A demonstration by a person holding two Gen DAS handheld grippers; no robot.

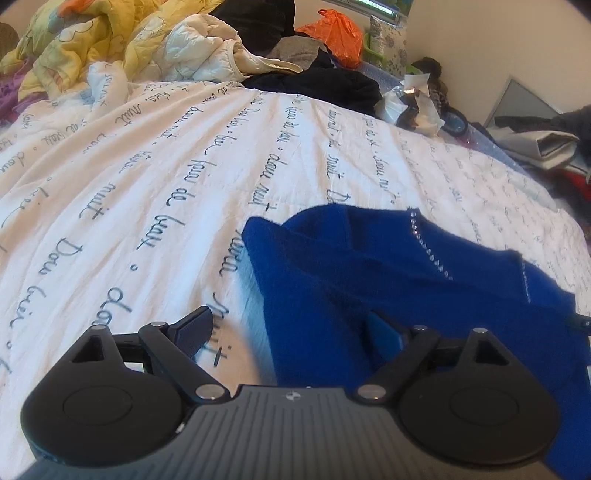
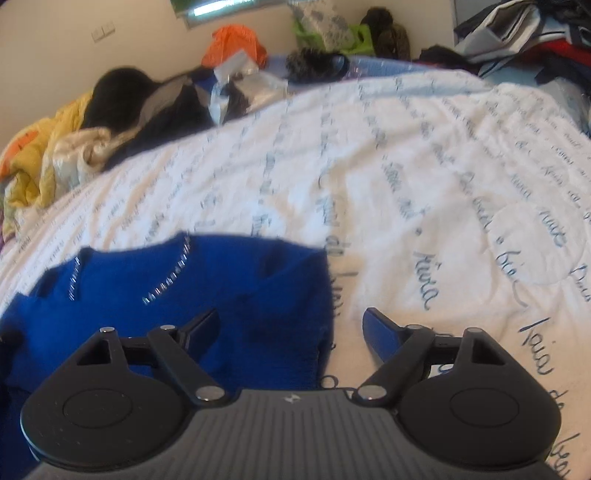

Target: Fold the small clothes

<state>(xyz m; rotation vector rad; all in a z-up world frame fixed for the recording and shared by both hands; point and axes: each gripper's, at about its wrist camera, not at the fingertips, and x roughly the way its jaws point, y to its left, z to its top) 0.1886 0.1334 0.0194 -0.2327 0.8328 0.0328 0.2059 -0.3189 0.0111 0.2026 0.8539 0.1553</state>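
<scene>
On the quilt (image 1: 155,177) a blue top (image 1: 369,280) lies partly folded, bunched and uneven, both the left gripper (image 1: 291,328) and right gripper (image 2: 291,325) wide, gripping nothing, more folds left.

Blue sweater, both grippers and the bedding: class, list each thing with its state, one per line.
Blue sweater: partly folded, lying on the bedspread, not gripped.
Left gripper: open, sweater edge between its fingers, pads not pressing.
Right gripper: open, sweater edge between its fingers, not clamped.
White bedspread: spread out, slightly wrinkled.
Yellow quilt: crumpled in a heap.
Orange bag: crumpled.
</scene>
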